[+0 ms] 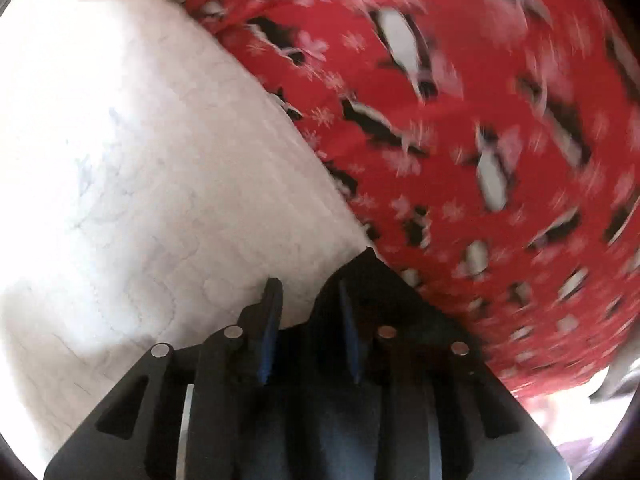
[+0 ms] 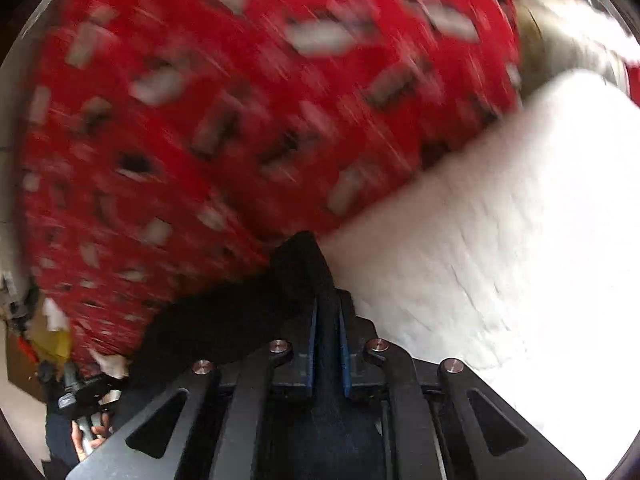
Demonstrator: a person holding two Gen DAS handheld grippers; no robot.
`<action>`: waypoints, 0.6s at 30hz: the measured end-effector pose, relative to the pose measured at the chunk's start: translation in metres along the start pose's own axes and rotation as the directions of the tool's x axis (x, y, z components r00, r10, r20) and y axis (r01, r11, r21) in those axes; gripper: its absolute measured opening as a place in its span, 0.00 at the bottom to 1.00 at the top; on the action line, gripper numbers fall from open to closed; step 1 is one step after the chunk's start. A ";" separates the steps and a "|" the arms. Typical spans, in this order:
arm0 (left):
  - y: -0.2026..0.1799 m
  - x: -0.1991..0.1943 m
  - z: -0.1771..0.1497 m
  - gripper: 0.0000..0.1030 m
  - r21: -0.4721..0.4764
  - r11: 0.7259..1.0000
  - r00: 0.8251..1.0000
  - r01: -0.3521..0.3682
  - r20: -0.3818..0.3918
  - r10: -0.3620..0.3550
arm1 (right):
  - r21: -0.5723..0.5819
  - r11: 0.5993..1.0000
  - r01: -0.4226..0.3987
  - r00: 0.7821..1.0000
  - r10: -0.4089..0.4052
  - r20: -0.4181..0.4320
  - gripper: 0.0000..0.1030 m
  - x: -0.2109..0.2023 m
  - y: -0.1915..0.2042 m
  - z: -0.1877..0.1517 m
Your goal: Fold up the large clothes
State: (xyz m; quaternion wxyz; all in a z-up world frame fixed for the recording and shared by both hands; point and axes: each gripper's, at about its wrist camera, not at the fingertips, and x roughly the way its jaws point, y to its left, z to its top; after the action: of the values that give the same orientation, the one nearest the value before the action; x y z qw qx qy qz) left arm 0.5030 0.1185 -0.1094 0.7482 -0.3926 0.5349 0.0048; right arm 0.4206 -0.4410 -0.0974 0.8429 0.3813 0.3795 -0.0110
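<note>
A red garment [image 1: 460, 128] printed with penguins and snowflakes spreads over a white quilted cover [image 1: 152, 168]; both views are motion-blurred. In the left wrist view my left gripper [image 1: 310, 296] stands open. White quilt shows between its fingers, and the garment's black edge band [image 1: 372, 280] drapes over the right finger. In the right wrist view the red garment [image 2: 248, 112] hangs in front, and my right gripper [image 2: 326, 308] is shut on its black edge band [image 2: 300, 268], which rises from between the blue pads.
The white quilted cover [image 2: 500, 240] fills the right side of the right wrist view. At that view's lower left a person's hand [image 2: 86, 440] holds a grey and black handle [image 2: 76, 398], with clutter behind it.
</note>
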 end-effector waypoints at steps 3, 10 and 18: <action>0.002 -0.030 0.006 0.27 0.007 1.000 1.000 0.004 0.003 -0.004 | -0.050 0.996 0.075 0.995 -0.072 0.067 0.27 -0.025 0.011 0.002; -0.044 -0.102 -0.065 0.44 0.366 0.928 0.991 -0.073 0.135 0.024 | -0.204 0.973 -0.109 0.983 0.136 0.125 0.35 -0.084 0.049 -0.045; -0.030 -0.060 -0.133 0.53 0.507 0.796 0.944 -0.331 0.168 0.285 | -0.342 0.933 0.115 0.993 -0.102 0.055 0.35 -0.076 0.065 -0.087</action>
State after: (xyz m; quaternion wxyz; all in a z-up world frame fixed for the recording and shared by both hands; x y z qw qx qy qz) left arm 0.3838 0.0434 -0.0592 0.8377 -0.0786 0.5405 -0.0047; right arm 0.3315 -0.3588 -0.0431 0.9015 0.2059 0.3806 0.0024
